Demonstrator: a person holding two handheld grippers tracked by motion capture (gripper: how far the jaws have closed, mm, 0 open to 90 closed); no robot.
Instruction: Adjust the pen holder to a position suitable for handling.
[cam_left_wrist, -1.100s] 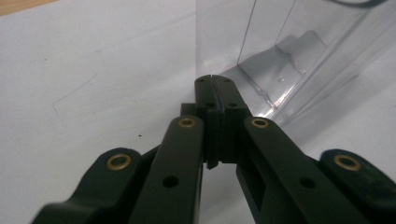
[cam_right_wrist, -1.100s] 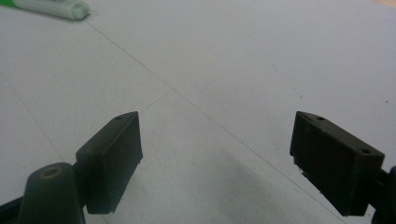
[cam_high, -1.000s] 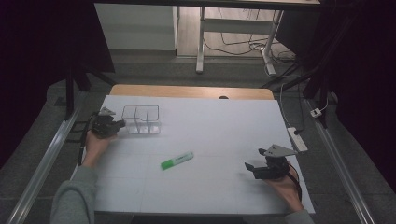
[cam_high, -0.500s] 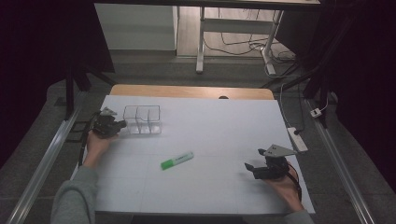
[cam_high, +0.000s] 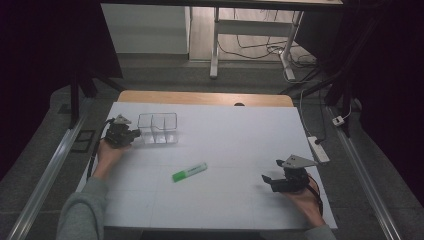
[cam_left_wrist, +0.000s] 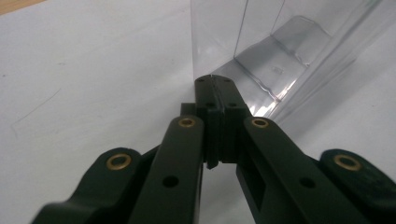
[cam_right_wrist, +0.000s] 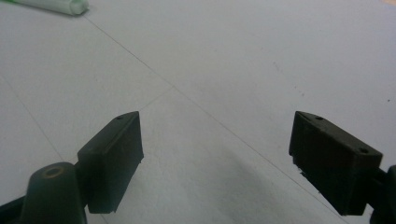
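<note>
A clear plastic box with dividers stands at the table's left rear. My left gripper sits against its left end. In the left gripper view the jaws are pressed together at the box's near corner wall, apparently pinching the thin plastic. A green highlighter lies flat near the table's middle, apart from both grippers. My right gripper rests low at the front right with jaws wide apart over bare white sheet. The highlighter's end peeks in at that view's top left.
A white sheet with faint grid lines covers the table; a wooden strip shows along the far edge. A power strip lies just off the right edge. Metal rails run along both sides.
The left gripper and the clear box have shifted slightly to the right together. The right gripper and the highlighter have stayed put.
</note>
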